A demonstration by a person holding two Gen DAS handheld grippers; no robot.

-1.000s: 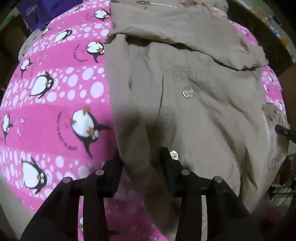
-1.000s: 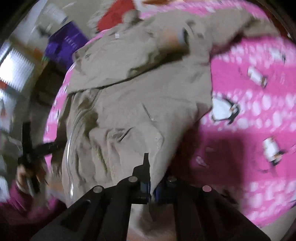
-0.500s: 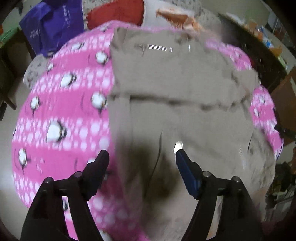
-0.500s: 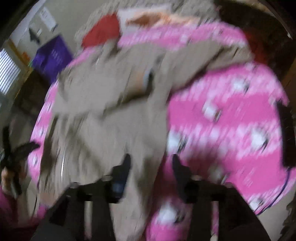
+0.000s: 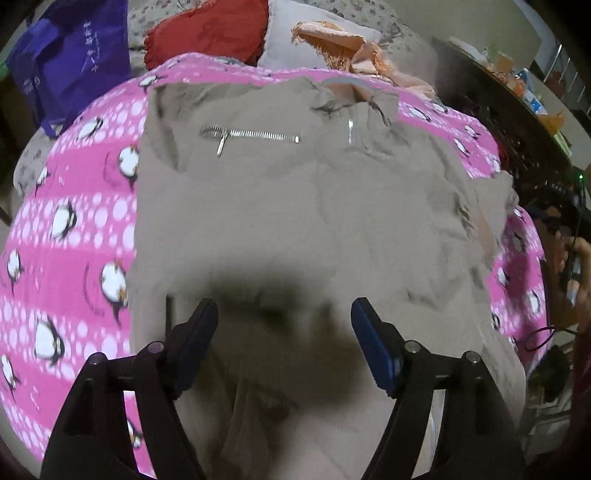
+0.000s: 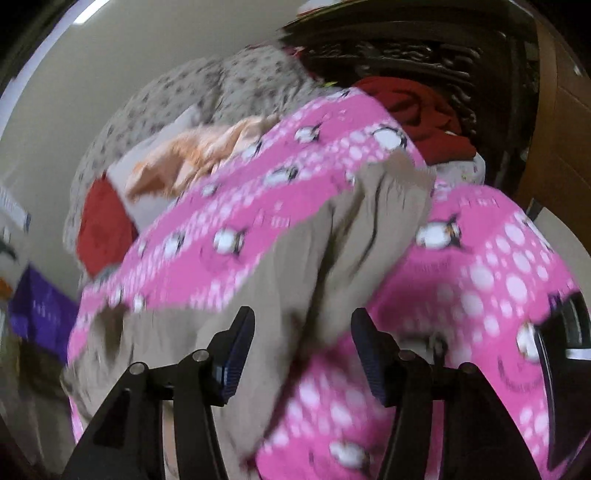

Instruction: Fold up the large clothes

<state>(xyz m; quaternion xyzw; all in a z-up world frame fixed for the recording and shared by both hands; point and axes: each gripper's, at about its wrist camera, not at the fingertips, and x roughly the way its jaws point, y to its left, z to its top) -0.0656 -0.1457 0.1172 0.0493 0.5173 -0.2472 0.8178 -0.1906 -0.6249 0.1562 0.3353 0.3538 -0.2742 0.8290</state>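
- The beige jacket [image 5: 303,221] fills the frame's centre, spread on the pink penguin blanket [image 5: 66,236]; its sleeve [image 6: 354,229] runs toward upper right.
- Left gripper [image 5: 283,314] and right gripper [image 6: 303,325] have just been opening; both jaws stand apart, empty.
- Next fold: take that sleeve near its cuff, lay it inward, smooth.
- Behind: red cushion [image 5: 207,33], purple bag [image 5: 70,55].

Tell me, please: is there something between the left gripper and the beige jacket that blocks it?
Nothing visible does. The left gripper hangs open directly above the beige jacket, which lies spread on the pink blanket. Its jaws hold nothing, and only air lies between them and the cloth.
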